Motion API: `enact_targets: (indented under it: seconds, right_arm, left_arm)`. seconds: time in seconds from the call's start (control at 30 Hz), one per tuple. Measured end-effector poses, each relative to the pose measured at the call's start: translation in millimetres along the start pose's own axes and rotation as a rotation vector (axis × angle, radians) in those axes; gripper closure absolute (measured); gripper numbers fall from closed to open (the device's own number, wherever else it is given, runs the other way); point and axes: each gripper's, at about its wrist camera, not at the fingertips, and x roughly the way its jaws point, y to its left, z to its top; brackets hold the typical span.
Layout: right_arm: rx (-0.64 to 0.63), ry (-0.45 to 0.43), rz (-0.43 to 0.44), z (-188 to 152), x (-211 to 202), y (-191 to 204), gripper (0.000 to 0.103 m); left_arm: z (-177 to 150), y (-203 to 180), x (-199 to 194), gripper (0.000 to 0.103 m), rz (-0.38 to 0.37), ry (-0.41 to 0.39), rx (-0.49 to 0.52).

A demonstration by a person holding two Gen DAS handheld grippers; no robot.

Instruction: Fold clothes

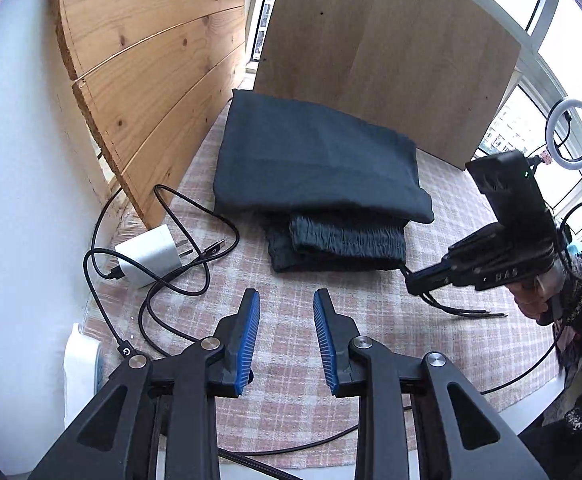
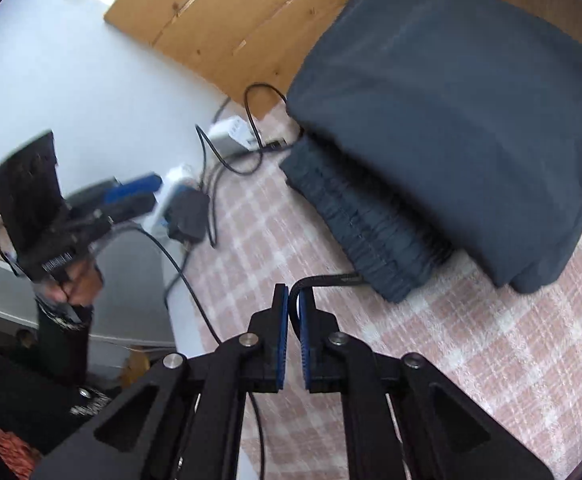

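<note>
Dark navy soft fabric garment lies folded on pink checked tablecloth, elastic waistband showing. Limp, light; likely best gripped at edges. Left gripper jaws wide, empty. Right gripper jaws narrow, pinching black drawstring.

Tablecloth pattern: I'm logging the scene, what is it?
The tablecloth is a pink-and-white check, clearest in the left wrist view.
</note>
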Motion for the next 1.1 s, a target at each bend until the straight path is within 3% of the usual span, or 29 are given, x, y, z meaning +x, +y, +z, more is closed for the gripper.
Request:
enact_targets:
  seconds: [0.07,0.13,0.2,0.23,0.33,0.47,0.6,0.73,0.87,1.1]
  right_arm:
    - [-0.005,-0.083,0.001,30,-18,7,0.095]
    - [0.003,-0.184,0.001,63,-42,11,0.088]
    - [0.007,-0.269,-0.022,98,-65,9,0.050]
    - [-0.001,-0.317,-0.074,114,-74,7,0.046]
    - [0.038,-0.408,-0.333,155,-101,-9,0.046]
    - [0.023,-0.307,-0.426,166,-107,-17,0.046]
    - [0.001,-0.206,-0.266,107,-102,-9,0.046]
    - [-0.067,-0.068,-0.279,17,-58,7,0.046]
    - [-0.141,0.067,-0.369,-44,-3,19,0.046]
    - [-0.352,0.209,-0.554,-78,50,33,0.046]
  left_arm:
    - [2,0,0,0.077,-0.004,-0.005,0.005]
    - [5,0,1,0.077,-0.005,-0.008,0.009]
    - [9,0,3,0.077,-0.004,-0.011,0.011]
    - [11,1,4,0.077,-0.007,-0.011,0.009]
    - [16,1,10,0.077,-0.012,-0.006,0.008]
    - [23,-3,18,0.077,-0.021,0.003,0.025]
    - [25,-9,24,0.076,-0.029,0.020,0.055]
    - [26,-12,31,0.075,-0.032,0.040,0.079]
    - [21,-7,30,0.075,-0.023,0.052,0.072]
    - [10,-8,19,0.075,-0.029,0.044,0.075]
